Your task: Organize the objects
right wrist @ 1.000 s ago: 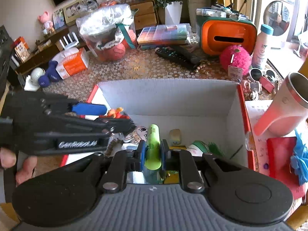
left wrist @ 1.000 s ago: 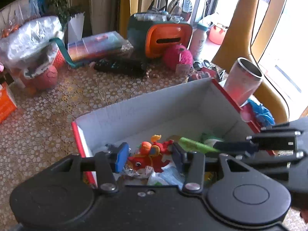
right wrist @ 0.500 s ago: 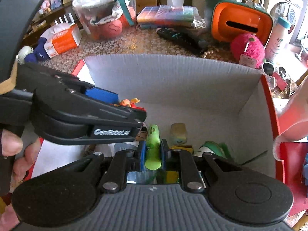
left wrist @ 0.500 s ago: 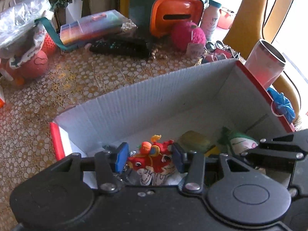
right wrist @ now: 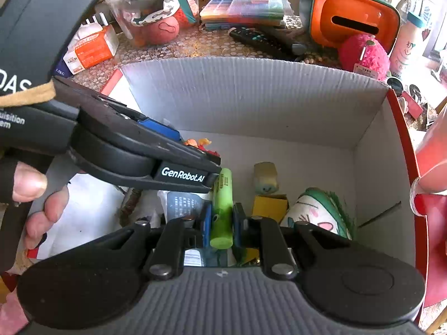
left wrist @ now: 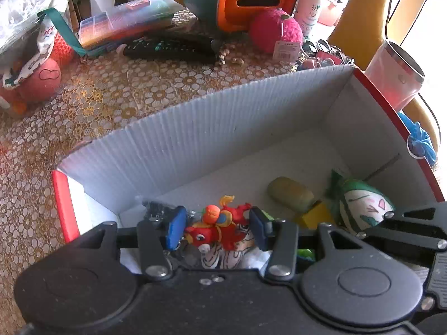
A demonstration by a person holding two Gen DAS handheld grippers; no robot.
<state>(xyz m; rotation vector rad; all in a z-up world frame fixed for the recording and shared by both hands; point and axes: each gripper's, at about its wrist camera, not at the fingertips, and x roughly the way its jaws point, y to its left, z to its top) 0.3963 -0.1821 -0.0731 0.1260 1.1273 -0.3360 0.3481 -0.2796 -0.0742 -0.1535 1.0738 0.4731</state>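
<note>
So the box (left wrist: 223, 139) is corrugated cardboard, ribbed grey-white inside with glossy red outer faces, sitting on a counter (left wrist: 97, 92) covered in a lacy gold-and-white flower-print cloth. Left claw (left wrist: 216, 227), bottom centre of its own view, has its blue pads about half apart and pressed on a lumpy red and orange toy figure (left wrist: 215, 230) that looks like shiny moulded plastic, held low inside the box. Right claw (right wrist: 220, 223), bottom centre of the right view, is nearly fully closed on a smooth lime-green marker (right wrist: 222, 209), a plain cylinder pointing up the frame, also down inside the box.

On the box floor: a rounded olive-yellow lump (left wrist: 290, 195), a small yellow carton (right wrist: 269, 206), and a soft white plush with green fringe (left wrist: 360, 208) at lower right.

The right view catches the person's left hand (right wrist: 33, 192) gripping the left claw's handle at far left, plus an orange-and-white packet (right wrist: 89, 50) up top. The left view alone shows the pink steel-rimmed tumbler (left wrist: 396, 75) whole at the upper right, with just the edge of the right claw's body at the lower right.
</note>
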